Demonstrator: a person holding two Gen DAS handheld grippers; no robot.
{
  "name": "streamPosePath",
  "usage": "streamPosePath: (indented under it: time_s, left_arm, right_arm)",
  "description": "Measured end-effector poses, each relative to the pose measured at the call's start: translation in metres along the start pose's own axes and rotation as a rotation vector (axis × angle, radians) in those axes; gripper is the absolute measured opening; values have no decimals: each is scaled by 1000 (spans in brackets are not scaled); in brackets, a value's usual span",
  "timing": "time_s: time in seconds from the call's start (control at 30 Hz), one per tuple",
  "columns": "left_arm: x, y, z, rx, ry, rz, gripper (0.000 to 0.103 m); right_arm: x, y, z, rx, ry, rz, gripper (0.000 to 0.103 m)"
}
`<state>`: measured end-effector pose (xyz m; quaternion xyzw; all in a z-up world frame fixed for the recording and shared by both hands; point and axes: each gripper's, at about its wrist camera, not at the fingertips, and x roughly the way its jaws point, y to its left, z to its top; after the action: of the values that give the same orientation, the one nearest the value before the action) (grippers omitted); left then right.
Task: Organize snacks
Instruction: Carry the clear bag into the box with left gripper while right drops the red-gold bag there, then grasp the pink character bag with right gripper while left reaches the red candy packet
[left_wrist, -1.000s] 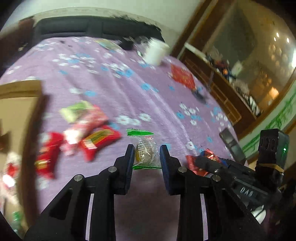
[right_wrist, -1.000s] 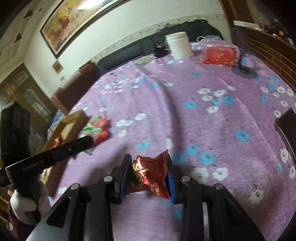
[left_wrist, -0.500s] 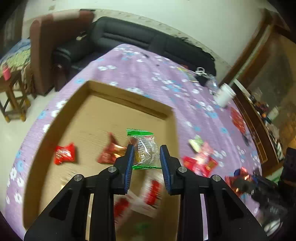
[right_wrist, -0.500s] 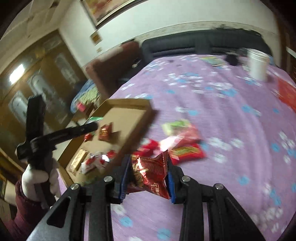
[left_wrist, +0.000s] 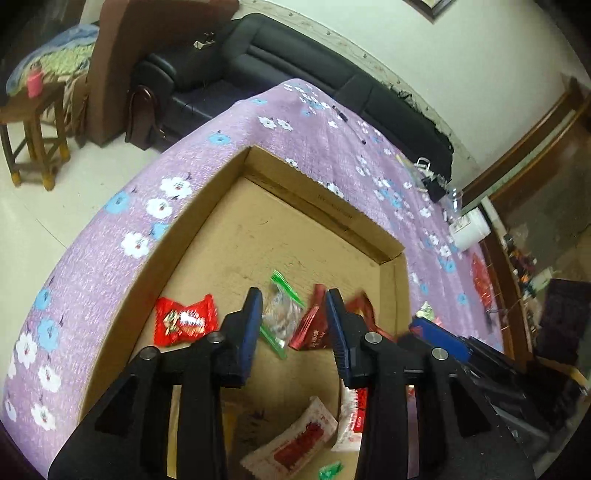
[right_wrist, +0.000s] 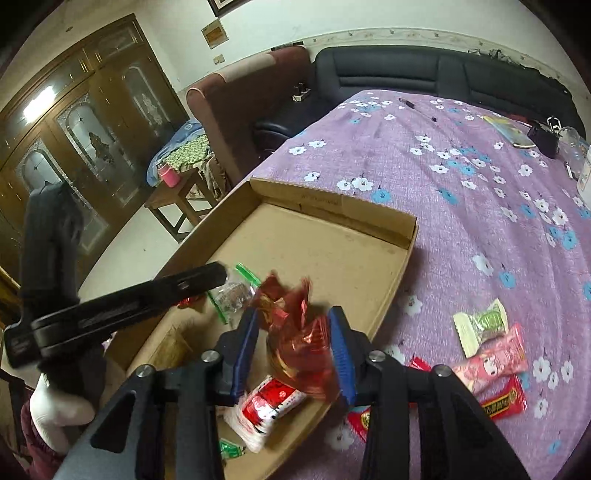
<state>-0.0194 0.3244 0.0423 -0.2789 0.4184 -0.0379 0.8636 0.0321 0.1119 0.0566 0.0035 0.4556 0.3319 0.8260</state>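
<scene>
With both grippers over the cardboard box (right_wrist: 373, 218), left gripper (left_wrist: 293, 325) gapes wide, clear candy (left_wrist: 280, 314) loose beneath; right gripper (right_wrist: 293, 350) gapes wide, red packet (right_wrist: 299, 339) blurred between its jaws, likely dropping.

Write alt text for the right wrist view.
The right gripper, jaws open, releases a blurred red foil snack over a shallow cardboard box holding other snacks. The left gripper reaches in beside a clear green-edged candy; more packets lie on the purple floral tablecloth.
</scene>
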Motion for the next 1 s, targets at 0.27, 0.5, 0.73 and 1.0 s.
streamPosePath:
  time_s: [0.27, 0.5, 0.73, 1.0]
  left_arm:
    - [-51, -2, -31, -37, -79, -109, 47]
    - [-76, -33, -61, 17, -117, -134, 49]
    - [-74, -72, -79, 120, -92, -146, 49]
    - [-46, -102, -94, 188, -11, -181, 49]
  right_arm:
    - [-41, -59, 5, 115, -85, -102, 51]
    - [-17, -110, 2, 202, -16, -188, 51]
    - [7, -109, -8, 118, 44, -301, 31]
    - [-41, -128, -64, 142, 74, -226, 16]
